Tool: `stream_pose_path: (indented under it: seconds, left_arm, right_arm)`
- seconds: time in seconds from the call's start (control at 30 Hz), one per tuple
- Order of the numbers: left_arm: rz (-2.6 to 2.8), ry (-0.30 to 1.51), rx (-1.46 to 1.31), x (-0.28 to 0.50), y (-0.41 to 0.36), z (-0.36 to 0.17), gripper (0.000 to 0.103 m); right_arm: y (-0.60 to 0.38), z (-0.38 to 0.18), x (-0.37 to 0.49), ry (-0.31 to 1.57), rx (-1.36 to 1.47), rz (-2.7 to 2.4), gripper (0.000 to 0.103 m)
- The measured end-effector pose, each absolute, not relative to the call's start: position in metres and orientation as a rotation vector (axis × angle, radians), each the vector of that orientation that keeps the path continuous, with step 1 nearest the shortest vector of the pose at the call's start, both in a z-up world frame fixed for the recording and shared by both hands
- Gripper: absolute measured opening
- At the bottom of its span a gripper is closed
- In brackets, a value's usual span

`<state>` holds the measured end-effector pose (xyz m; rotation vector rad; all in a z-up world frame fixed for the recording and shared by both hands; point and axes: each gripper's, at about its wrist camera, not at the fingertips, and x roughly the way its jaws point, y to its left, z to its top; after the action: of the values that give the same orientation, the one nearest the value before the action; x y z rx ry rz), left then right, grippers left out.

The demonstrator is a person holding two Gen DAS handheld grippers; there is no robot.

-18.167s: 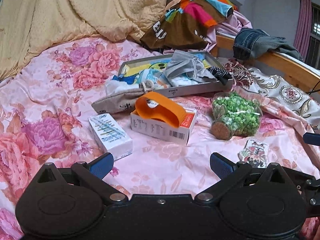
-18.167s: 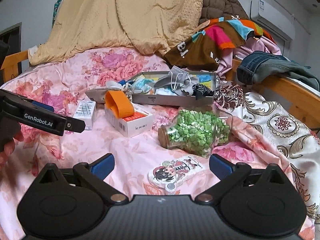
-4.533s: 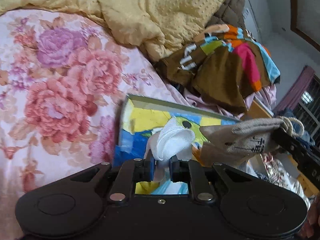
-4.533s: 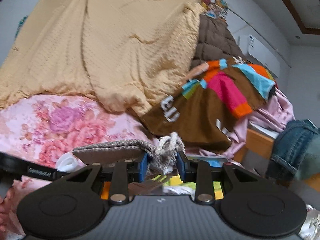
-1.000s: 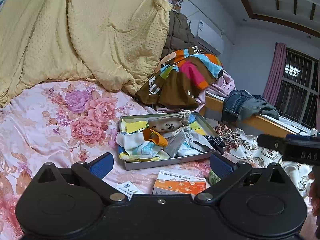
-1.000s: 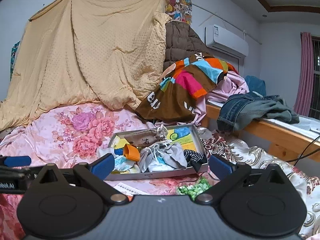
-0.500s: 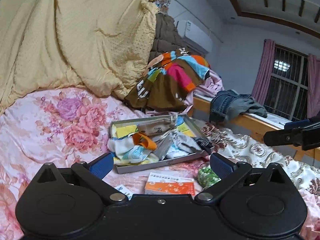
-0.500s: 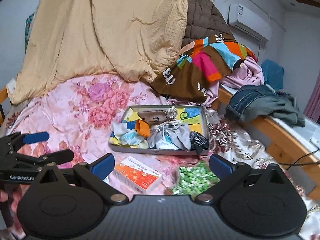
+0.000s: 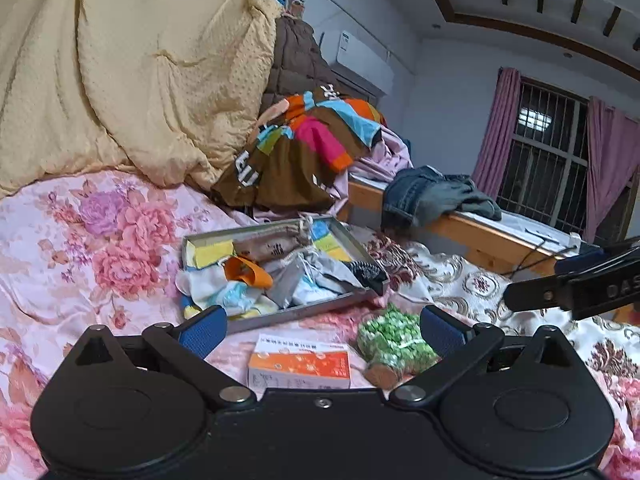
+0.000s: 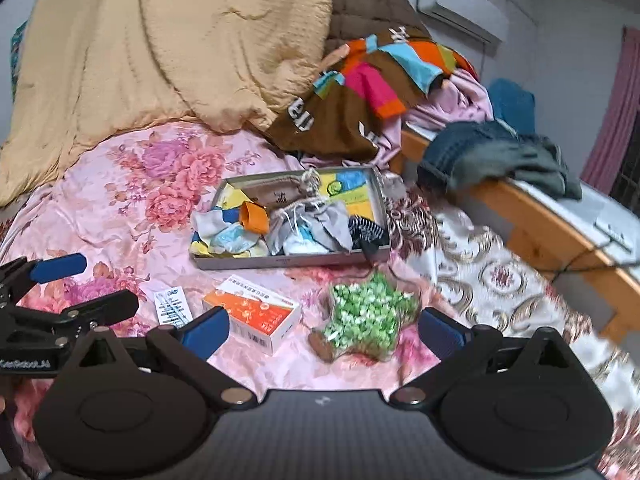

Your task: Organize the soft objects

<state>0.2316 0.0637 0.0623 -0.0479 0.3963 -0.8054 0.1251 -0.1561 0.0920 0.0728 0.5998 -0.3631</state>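
A grey tray (image 9: pixel 301 311) (image 10: pixel 280 261) lies on the floral bedspread, filled with soft things: a beige drawstring pouch (image 9: pixel 269 246) (image 10: pixel 276 194), an orange strap (image 9: pixel 247 272) (image 10: pixel 254 216), socks and grey cloth (image 10: pixel 320 226). My left gripper (image 9: pixel 322 330) hovers open and empty, well back from the tray; it also shows at the left edge of the right wrist view, left gripper (image 10: pixel 70 284). My right gripper (image 10: pixel 322 332) is open and empty too, above the near items; one of its fingers (image 9: pixel 560 290) juts in at the right of the left wrist view.
Between me and the tray lie an orange-and-white box (image 9: pixel 299 367) (image 10: pixel 252 314), a small white carton (image 10: pixel 171 305) and a star-shaped jar of green pieces (image 9: pixel 394 342) (image 10: pixel 362 316). A yellow quilt (image 9: pixel 120 72), piled clothes (image 10: pixel 360 92) and a wooden rail with jeans (image 9: pixel 436 196) lie beyond.
Over the last second both grippers stayed open and pulled back and upward from the tray. Earlier they carried the pouch and a white sock; those now lie in the tray with the orange strap.
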Motion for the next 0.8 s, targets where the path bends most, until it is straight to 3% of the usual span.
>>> stream_pose_path:
  seconds: [0.8]
  left_arm:
    - [-0.720, 0.486, -0.077, 0.219, 0.058, 0.040, 0.102]
  right_arm:
    - [-0.171, 0.045, 0.097, 0.533, 0.115, -0.305, 0.103]
